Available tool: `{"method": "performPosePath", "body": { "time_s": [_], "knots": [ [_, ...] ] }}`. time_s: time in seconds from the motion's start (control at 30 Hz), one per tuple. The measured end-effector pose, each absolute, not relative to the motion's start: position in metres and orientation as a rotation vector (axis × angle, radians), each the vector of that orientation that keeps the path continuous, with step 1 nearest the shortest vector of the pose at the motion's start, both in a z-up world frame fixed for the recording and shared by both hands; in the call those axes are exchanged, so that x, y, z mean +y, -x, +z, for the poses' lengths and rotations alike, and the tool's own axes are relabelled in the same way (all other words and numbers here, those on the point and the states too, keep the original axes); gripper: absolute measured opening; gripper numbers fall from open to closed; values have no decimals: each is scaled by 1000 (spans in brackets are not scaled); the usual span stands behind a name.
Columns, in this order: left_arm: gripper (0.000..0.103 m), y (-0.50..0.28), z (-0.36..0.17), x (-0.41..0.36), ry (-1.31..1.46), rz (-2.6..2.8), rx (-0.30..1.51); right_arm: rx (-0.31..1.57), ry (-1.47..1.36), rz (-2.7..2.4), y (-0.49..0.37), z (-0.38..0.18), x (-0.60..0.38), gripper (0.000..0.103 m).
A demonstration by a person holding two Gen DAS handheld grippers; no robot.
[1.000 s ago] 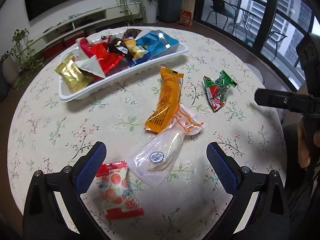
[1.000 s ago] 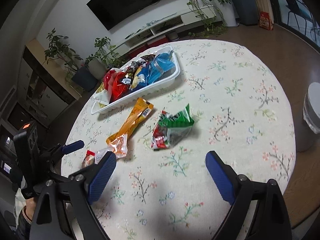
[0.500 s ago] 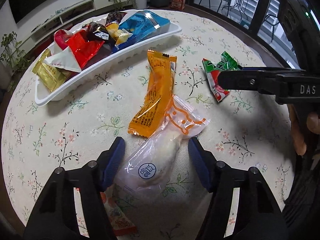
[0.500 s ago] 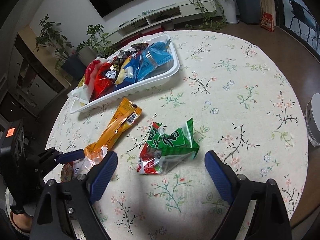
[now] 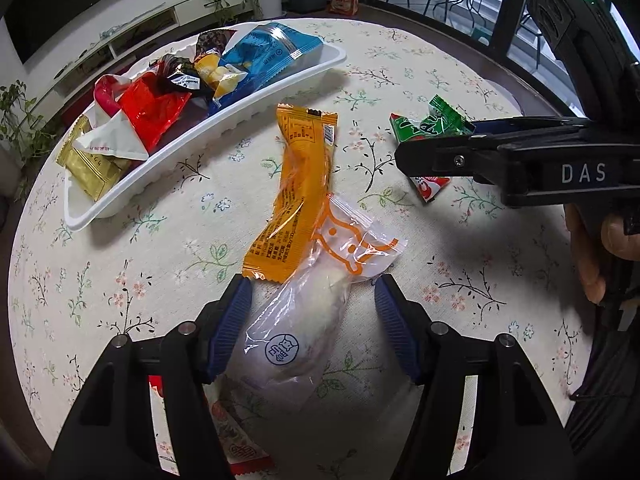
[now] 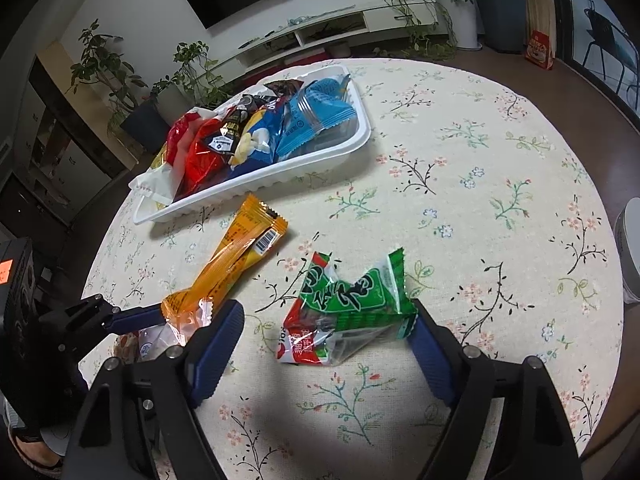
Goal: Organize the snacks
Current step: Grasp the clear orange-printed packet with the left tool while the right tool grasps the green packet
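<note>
Straddling the clear bun packet (image 5: 308, 320) at lower centre, left gripper (image 5: 314, 312) stood wide open, gripping nothing; packet's long axis ran up-right, tucked under the orange snack bar (image 5: 298, 196). Likewise open and empty, right gripper (image 6: 326, 338) bracketed the green seaweed packet (image 6: 348, 308). White tray (image 5: 240, 118) lay upper left.

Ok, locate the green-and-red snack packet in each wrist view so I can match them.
Left wrist view: green-and-red packet at right of centre, partly hidden behind the right gripper.
Right wrist view: same packet at bottom centre, between the open right gripper fingers.
Shared landmark: the orange packet to its left.
</note>
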State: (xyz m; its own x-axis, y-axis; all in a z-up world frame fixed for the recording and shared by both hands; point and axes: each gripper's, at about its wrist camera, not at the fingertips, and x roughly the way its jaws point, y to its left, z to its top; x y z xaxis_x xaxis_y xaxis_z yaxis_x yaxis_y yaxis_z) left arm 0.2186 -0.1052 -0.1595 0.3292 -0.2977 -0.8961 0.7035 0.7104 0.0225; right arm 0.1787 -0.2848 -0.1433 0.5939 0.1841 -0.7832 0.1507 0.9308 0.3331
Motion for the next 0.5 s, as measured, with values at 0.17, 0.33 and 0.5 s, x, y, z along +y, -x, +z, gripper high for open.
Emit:
{"method": "performPosePath", "body": {
  "time_s": [0.17, 0.33, 0.5],
  "knots": [
    [57, -217, -159, -105, -448, -681, 1046, 944, -368, 10, -183, -144, -280, 84],
    [41, -220, -157, -98, -424, -661, 1052, 947, -325, 0, -188, -144, -273, 82],
    [32, -217, -156, -102, -454, -661, 1053, 952, -292, -20, -191, -145, -273, 69]
  ]
}}
